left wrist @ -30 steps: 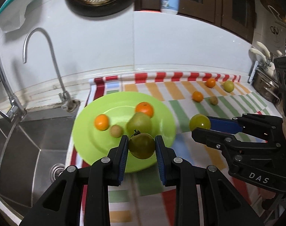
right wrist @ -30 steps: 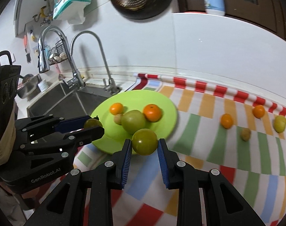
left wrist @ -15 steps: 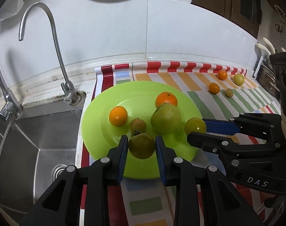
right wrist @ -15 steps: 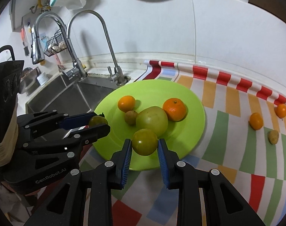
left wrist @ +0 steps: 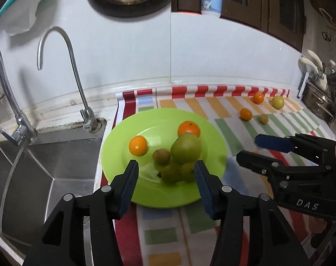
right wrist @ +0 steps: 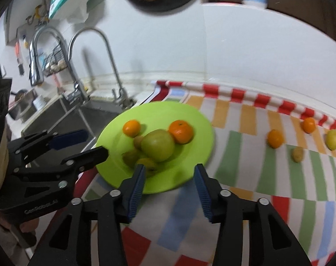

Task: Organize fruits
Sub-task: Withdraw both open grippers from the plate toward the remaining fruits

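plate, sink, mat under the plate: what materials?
Plate: probably plastic, uniform lime green with a soft sheen.
Sink: stainless steel, brushed grey with creased reflective walls.
Mat: looks like printed vinyl or oilcloth, striped, smooth; cannot tell which.

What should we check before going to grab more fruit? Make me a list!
1. Left gripper let go: ok, jaws opening, pads clear of the fruit.
2. Right gripper let go: ok, jaws opening, nothing between them.
3. Two dropped green fruits settled on the green plate: cannot tell, they look blurred.
4. Big green fruit staying put: ok.
5. Fruit left on the striped cloth: not ok, two oranges, a yellow fruit and a small brown one wait there.
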Available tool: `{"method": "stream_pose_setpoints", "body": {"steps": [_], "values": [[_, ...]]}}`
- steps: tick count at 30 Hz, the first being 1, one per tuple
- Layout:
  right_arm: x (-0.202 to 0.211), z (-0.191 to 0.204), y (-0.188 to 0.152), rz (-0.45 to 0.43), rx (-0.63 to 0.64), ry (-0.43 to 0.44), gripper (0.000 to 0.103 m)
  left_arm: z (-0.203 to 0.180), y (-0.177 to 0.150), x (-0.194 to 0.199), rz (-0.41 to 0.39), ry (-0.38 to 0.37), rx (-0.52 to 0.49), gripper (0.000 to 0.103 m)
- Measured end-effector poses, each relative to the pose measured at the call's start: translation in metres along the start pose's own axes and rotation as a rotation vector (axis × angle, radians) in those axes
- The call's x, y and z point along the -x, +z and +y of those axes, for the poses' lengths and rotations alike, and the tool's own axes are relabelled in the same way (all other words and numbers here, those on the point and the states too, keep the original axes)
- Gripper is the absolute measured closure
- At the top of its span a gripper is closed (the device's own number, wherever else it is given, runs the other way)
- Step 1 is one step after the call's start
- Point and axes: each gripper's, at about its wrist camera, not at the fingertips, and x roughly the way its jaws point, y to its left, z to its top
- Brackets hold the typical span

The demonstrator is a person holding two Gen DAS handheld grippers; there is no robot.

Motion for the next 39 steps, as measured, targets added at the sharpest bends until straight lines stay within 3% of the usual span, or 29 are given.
{"method": "stream_pose_setpoints", "body": {"steps": [14, 27, 39], "values": [[0.072, -0.048, -0.004, -0.123, -0.05, -0.153, 0.043, -0.055, 0.025, 0.033, -0.125, 0.021, 0.0, 0.024], [0.107, -0.104, -0.008, -0.158, -0.075, -0.255, 0.039, -0.114, 0.043, 0.02, -0.136, 0.009, -0.03, 0.018], [0.098, -0.147, 0.001, -0.152, -0.058, -0.247, 0.039, -0.144, 0.066, -0.006, -0.126, 0.031, -0.029, 0.014]]}}
